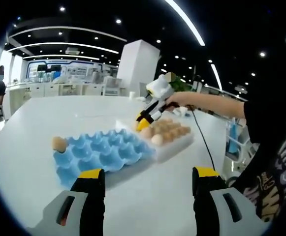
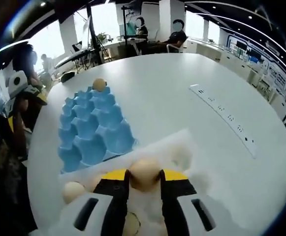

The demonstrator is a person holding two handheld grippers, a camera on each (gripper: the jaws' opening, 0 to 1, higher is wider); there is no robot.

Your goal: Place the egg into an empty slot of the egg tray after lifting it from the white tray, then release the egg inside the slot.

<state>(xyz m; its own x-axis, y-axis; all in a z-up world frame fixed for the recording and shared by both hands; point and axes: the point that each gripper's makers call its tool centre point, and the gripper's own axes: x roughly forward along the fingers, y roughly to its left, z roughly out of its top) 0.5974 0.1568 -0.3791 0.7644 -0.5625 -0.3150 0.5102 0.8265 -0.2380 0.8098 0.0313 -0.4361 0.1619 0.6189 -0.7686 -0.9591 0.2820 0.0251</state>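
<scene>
A blue egg tray (image 1: pixel 101 153) lies on the white table with one brown egg (image 1: pixel 59 143) in a corner slot; the other slots look empty. Beside it sits the white tray (image 1: pixel 174 145) holding several brown eggs (image 1: pixel 170 129). My right gripper (image 1: pixel 143 122) reaches down at the white tray's near corner. In the right gripper view its yellow-tipped jaws (image 2: pixel 143 178) are shut on a brown egg (image 2: pixel 143 173) just over the white tray (image 2: pixel 184 147), with the blue egg tray (image 2: pixel 93 130) ahead to the left. My left gripper (image 1: pixel 147 179) stands open in front of the blue tray, holding nothing.
A long white power strip (image 2: pixel 224 118) lies on the table to the right. Loose eggs (image 2: pixel 74 191) rest in the white tray beside my right jaws. A cable (image 1: pixel 204 142) trails off the table edge. People sit at the far side of the room (image 2: pixel 174 34).
</scene>
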